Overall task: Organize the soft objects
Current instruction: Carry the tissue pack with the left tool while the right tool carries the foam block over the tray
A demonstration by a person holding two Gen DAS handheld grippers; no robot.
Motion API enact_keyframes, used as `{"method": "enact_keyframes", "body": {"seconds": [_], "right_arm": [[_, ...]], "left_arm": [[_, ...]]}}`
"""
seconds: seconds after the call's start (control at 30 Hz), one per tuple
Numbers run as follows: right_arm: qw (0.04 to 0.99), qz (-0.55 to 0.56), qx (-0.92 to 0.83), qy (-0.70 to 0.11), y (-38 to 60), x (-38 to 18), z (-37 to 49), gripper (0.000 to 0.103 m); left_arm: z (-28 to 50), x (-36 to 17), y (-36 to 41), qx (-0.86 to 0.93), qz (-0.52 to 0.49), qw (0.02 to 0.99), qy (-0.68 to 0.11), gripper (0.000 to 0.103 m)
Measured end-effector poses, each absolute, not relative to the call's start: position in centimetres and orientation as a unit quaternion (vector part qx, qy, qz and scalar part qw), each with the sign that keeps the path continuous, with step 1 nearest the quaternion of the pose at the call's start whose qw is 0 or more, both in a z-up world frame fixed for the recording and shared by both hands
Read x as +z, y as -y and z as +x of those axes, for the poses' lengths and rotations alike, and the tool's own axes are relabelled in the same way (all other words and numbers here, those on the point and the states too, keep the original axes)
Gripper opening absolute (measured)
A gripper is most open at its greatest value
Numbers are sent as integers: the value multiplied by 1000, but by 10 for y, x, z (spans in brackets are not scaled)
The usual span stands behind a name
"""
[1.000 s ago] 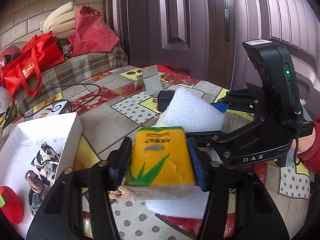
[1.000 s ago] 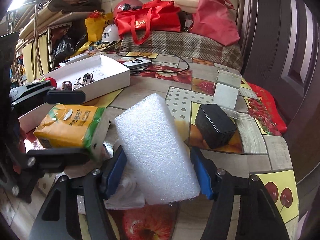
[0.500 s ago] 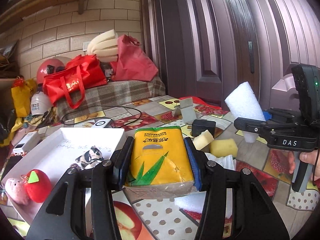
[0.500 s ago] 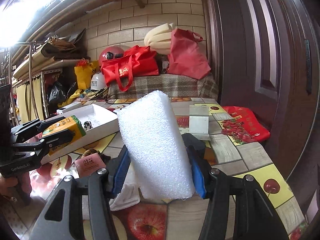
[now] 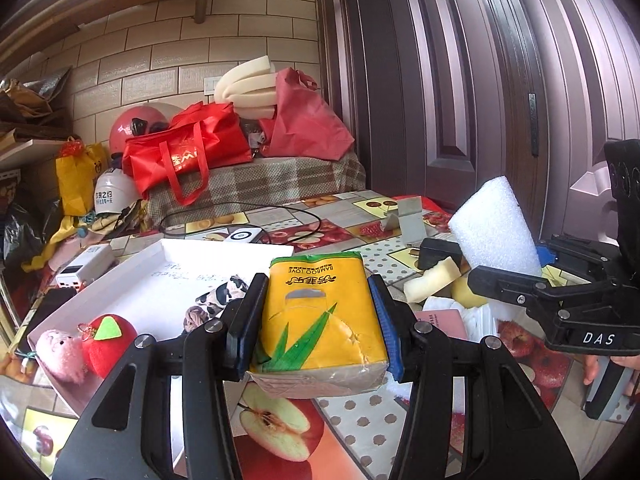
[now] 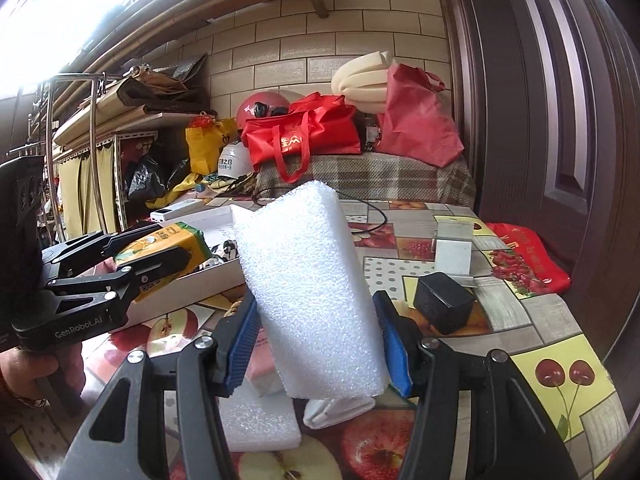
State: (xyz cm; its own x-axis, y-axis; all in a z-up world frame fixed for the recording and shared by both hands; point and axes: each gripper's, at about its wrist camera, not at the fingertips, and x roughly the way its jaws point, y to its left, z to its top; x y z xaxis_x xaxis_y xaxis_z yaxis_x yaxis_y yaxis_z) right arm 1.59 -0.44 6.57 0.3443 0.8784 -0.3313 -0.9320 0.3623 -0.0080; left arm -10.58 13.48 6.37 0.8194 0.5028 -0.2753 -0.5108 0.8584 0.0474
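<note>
- Carrying is the step in hand: the left gripper (image 5: 318, 320) is clamped on a yellow tissue pack (image 5: 320, 312), its pads pressing both sides, held above the table near the white tray (image 5: 132, 280).
- The right gripper (image 6: 316, 344) is clamped on a white foam block (image 6: 316, 296), raised clear of the fruit-print tablecloth (image 6: 520, 320).
- Already in the tray lie a pink plush toy (image 5: 60, 354), a red plush apple (image 5: 106, 342) and patterned cloth (image 5: 222, 292).
- Next, each item likely needs lowering into bare tray floor before its jaws part.
- Hidden: the tray's near edge sits behind the left gripper, and the pale things under the foam block are perhaps folded cloth and another foam slab, hard to say.
</note>
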Motion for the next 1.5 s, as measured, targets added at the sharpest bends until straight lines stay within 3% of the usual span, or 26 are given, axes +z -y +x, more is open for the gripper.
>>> {"method": "enact_keyframes", "body": {"seconds": [0.5, 1.5], "right_arm": [[767, -130, 614, -135, -55, 61, -36, 56], [735, -115, 633, -213, -188, 53, -58, 56]], "left_arm": [[-147, 61, -166, 317, -31, 938, -136, 50], [-208, 57, -317, 489, -94, 860, -111, 50]]}}
